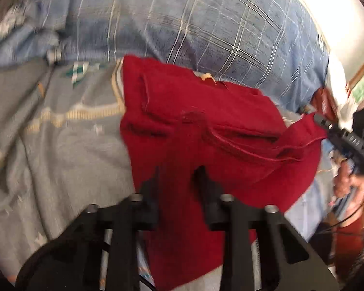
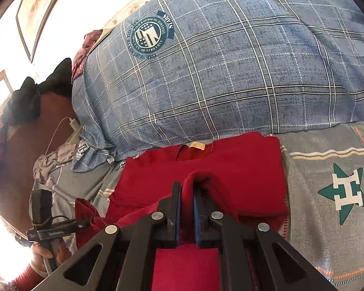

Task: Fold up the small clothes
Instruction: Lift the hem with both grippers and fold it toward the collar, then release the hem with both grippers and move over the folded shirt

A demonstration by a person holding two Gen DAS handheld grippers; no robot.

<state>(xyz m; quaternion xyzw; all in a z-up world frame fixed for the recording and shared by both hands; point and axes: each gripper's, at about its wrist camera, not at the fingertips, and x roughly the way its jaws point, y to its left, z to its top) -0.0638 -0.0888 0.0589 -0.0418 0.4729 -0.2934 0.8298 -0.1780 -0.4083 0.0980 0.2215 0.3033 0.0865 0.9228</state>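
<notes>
A small red garment (image 1: pixel 196 121) lies partly folded on a grey bedsheet (image 1: pixel 60 145), its neck label toward the pillow. My left gripper (image 1: pixel 179 174) is shut on a fold of the garment near its lower edge and lifts it. In the left wrist view my right gripper (image 1: pixel 320 121) pinches the garment's right corner. In the right wrist view my right gripper (image 2: pixel 186 189) is shut on a raised ridge of the red garment (image 2: pixel 242 169), and my left gripper (image 2: pixel 83 223) shows at lower left, holding the garment's left corner.
A large blue plaid pillow (image 2: pixel 218 72) lies right behind the garment. The grey sheet carries a green star print (image 2: pixel 344 194). A crumpled grey cloth (image 2: pixel 48 162) and a charger cable (image 2: pixel 60 126) lie at the bed's left edge beside a brown headboard (image 2: pixel 24 145).
</notes>
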